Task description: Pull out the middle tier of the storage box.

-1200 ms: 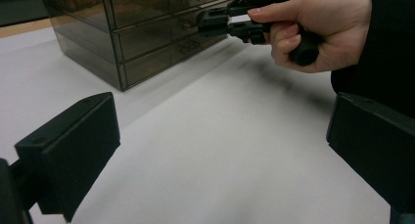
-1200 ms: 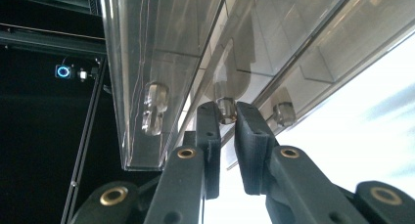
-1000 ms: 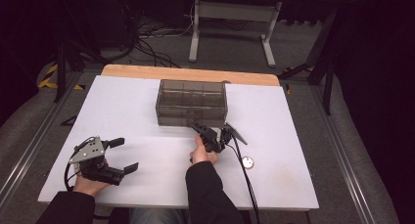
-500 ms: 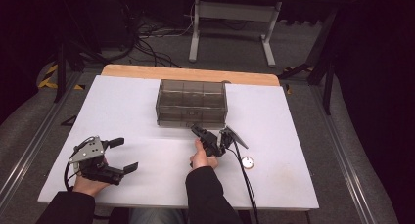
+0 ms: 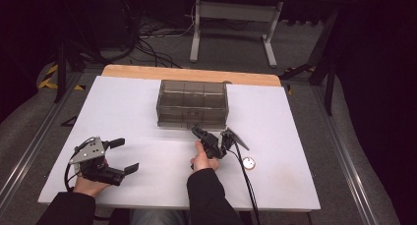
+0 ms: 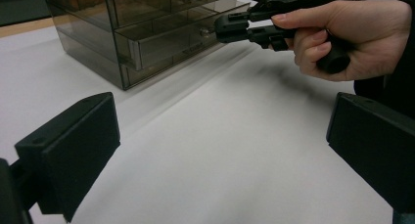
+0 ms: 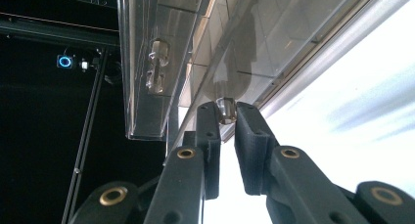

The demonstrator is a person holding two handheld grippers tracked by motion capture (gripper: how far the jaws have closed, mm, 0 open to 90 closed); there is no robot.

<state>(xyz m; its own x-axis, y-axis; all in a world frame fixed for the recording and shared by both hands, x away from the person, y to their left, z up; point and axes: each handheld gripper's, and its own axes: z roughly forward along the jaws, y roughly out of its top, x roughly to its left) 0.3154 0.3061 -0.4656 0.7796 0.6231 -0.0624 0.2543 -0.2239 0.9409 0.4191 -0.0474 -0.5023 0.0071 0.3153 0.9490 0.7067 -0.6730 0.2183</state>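
A smoky clear drawer box point(image 5: 193, 103) stands at the middle back of the white table point(image 5: 137, 112). My right gripper point(image 5: 195, 130) reaches its front low down and is shut on a small clear drawer knob point(image 7: 225, 108), with the two pads pressing it from both sides. In the left gripper view the same right gripper point(image 6: 230, 26) pinches the knob point(image 6: 208, 32) of a drawer that stands slightly out from the box point(image 6: 137, 33). My left gripper point(image 5: 127, 155) rests at the front left of the table, open point(image 6: 222, 116), with nothing between its jaws.
A small white round disc point(image 5: 249, 162) lies on the table right of my right hand, next to the trailing cable point(image 5: 246, 178). A wooden strip point(image 5: 192, 75) runs along the table's far edge. Metal rails flank the table on both sides.
My right gripper has edged a little toward the near side while staying on the knob. The left gripper has stayed where it was.
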